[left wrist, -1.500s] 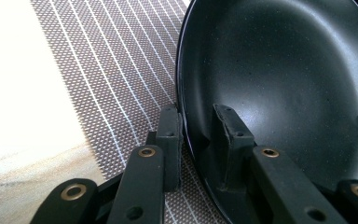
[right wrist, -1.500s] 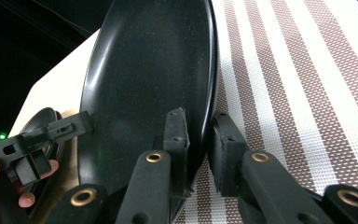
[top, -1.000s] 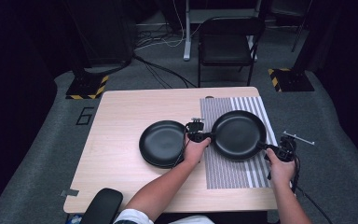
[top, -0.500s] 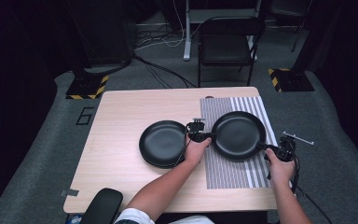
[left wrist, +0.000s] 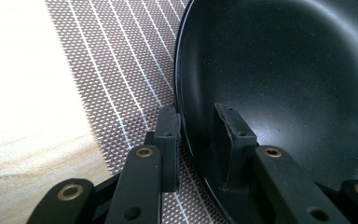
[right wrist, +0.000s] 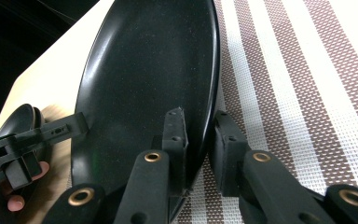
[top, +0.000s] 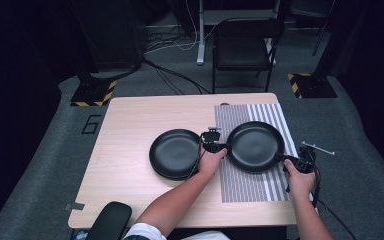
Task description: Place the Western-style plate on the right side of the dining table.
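A round, shallow black plate (top: 255, 146) with a matte speckled surface is lying right of centre in the high view on the striped mat, its left and right rim edges sitting between gripper jaws, while a stack of similar black plates (top: 175, 153) is resting just left of it.

**A count of what is on and around the table**

Black plates come to at least three — one on the striped mat at the right (top: 256, 146), and a stack of two or more at its left (top: 175, 153). One striped placemat (top: 252, 182) covers the right part of one wooden table (top: 130, 135). Two grippers — a left one (top: 215, 146) and a right one (top: 300, 162). On the far side stands one folding chair (top: 242, 50). Two yellow-and-black striped bases sit on the floor, far left (top: 91, 95) and far right (top: 310, 85).
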